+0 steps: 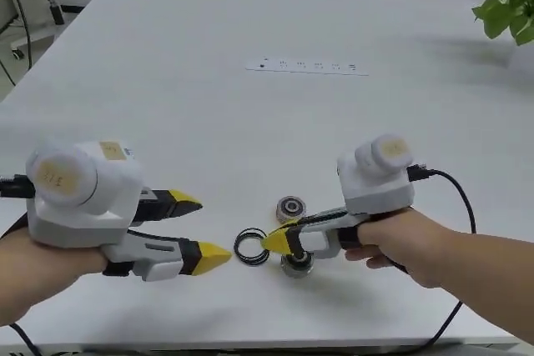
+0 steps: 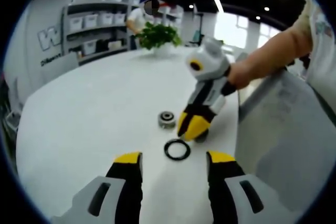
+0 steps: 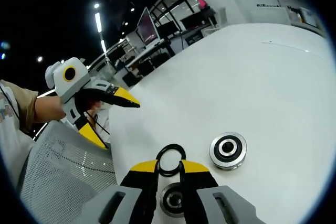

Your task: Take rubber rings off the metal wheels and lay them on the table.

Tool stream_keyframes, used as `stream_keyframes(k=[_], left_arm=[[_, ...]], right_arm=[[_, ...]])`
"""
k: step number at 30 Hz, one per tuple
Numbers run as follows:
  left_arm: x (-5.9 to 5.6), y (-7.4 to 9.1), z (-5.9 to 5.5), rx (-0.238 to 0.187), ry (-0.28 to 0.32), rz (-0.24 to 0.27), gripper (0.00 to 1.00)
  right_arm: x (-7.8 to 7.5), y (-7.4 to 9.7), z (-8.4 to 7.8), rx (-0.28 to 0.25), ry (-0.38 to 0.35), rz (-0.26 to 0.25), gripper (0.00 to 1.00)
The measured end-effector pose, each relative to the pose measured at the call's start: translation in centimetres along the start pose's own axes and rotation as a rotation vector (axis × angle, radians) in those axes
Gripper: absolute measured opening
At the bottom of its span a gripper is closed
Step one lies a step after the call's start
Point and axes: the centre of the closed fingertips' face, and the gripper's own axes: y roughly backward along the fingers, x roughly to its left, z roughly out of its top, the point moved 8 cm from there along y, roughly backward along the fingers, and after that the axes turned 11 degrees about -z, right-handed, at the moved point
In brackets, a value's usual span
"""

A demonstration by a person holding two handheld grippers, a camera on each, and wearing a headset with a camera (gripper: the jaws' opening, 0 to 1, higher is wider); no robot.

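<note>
While tight around a wheel (image 1: 296,267), right gripper (image 1: 274,243) beside rubber rings (image 1: 249,248).

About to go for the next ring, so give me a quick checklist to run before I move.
1. Left hand-held gripper open: ok.
2. Loose rubber rings lying flat on the table: ok.
3. Right hand-held gripper drawn in around the near metal wheel, firm hold: cannot tell.
4. Ring left on that wheel: cannot tell.
5. Far metal wheel standing free of both grippers: ok.
</note>
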Motion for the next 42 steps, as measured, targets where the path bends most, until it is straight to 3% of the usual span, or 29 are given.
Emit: stream_keyframes(k=[7,14,31,34,42], left_arm=[[-0.1,0.2,0.2,-0.003,0.001,0.001,0.5],[-0.3,0.7,0.9,-0.025,0.003,0.011,0.51],[-1.1,2.0,2.8,-0.082,0.007,0.037,0.56],[-1.3,2.3,3.2,-0.097,0.007,0.044,0.57],[-1.8,2.9,3.6,-0.117,-0.003,0.064,0.6]], right_arm=[[0.3,0.6,0.5,-0.025,0.018,0.001,0.21],[0.3,2.0,1.5,-0.095,0.025,-0.01,0.28],[0.1,8.0,3.3,-0.271,0.071,-0.076,0.42],[0.1,9.2,3.2,-0.296,0.08,-0.094,0.45],[0.1,11.5,1.9,-0.298,0.135,-0.155,0.54]])
